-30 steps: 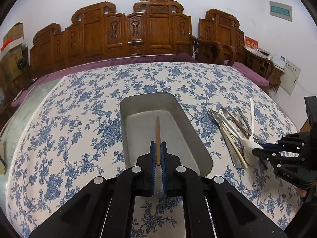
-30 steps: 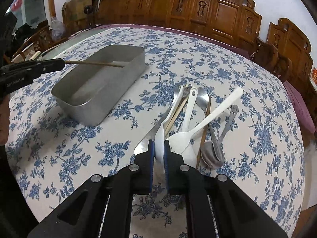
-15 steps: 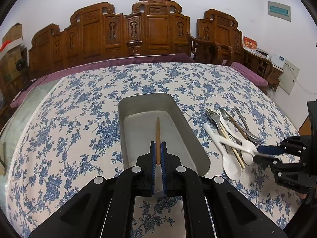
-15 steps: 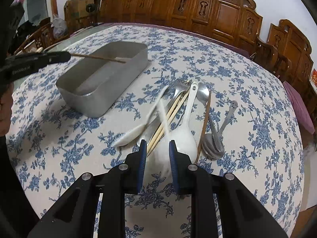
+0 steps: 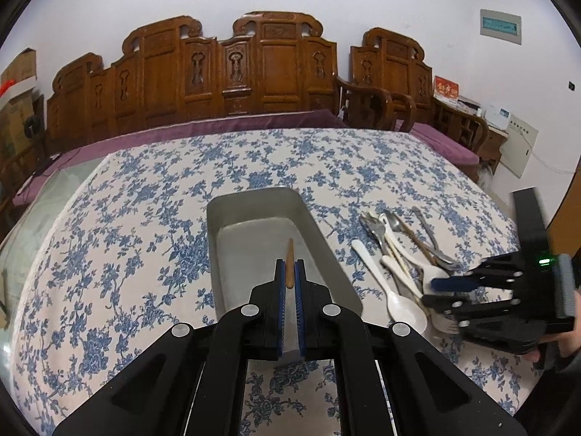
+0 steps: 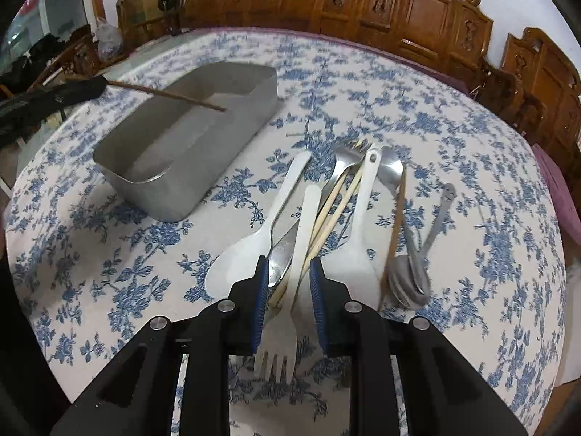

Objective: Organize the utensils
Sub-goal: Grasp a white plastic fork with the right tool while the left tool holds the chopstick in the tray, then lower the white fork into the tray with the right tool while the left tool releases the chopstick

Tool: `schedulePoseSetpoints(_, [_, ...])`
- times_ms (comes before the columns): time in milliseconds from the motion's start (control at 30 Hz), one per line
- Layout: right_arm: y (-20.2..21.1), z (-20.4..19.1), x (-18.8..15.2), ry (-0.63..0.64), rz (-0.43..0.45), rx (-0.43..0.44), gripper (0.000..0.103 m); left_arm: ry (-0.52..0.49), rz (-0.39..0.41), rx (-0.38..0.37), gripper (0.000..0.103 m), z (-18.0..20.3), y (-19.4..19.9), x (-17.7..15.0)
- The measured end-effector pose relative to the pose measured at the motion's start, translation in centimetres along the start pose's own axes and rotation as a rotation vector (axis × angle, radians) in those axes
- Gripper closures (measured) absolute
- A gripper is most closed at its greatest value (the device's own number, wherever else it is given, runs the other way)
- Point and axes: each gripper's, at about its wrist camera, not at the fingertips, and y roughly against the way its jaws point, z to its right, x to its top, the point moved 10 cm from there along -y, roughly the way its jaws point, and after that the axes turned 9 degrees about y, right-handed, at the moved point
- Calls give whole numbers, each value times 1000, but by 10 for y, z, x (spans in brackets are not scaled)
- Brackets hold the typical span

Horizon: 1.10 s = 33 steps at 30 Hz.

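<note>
Grey metal tray (image 6: 232, 152) empty on floral bench; brown chopstick (image 6: 167, 93) slanted above it; white, steel, bamboo utensils (image 6: 348, 214) heaped beside.

Soft, even indoor light fills both views, with only faint shadows beside the metal tray (image 6: 189, 167) and cutlery (image 6: 348, 218). The fisheye lens bends the worktop (image 5: 145, 218) and carved chairs (image 5: 276, 69) into curves, with black corners. The right tool (image 5: 439, 290) looks smeared by motion in the left view. The spoons' (image 6: 406, 279) far edge is slightly blurred.
</note>
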Motion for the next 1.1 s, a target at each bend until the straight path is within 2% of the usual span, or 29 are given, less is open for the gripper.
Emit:
schedulePoseSetpoints(100, [-12,5,-5,-39,-40,0,83,-1,10,-4,99,1,4,3])
schedulePoseSetpoints(200, [-12,10,-8,-123,-37,58,84,7,12,-5,99,-1,5,5])
schedulePoseSetpoints(233, [-12,10,-10,-136,-42,71,89,8,12,-6,99,-1,5,5])
schedulePoseSetpoints(300, [-10,10,-12,-146,-42,73,90,7,12,-7,99,-1,5,6])
schedulePoseSetpoints(333, [-7,11,-12,-152,-40,69,95,6,14,-7,99,-1,5,6])
schedulePoseSetpoints(667, [27,10,-11,-150,11,67,96,9,20,-2,99,-2,7,7])
schedulePoseSetpoints(900, [55,-7,36,-116,111,87,96,21,40,43,99,-16,5,11])
schedulePoseSetpoints(1100, [49,-26,89,-106,161,125,95,36,19,68,99,-26,-8,7])
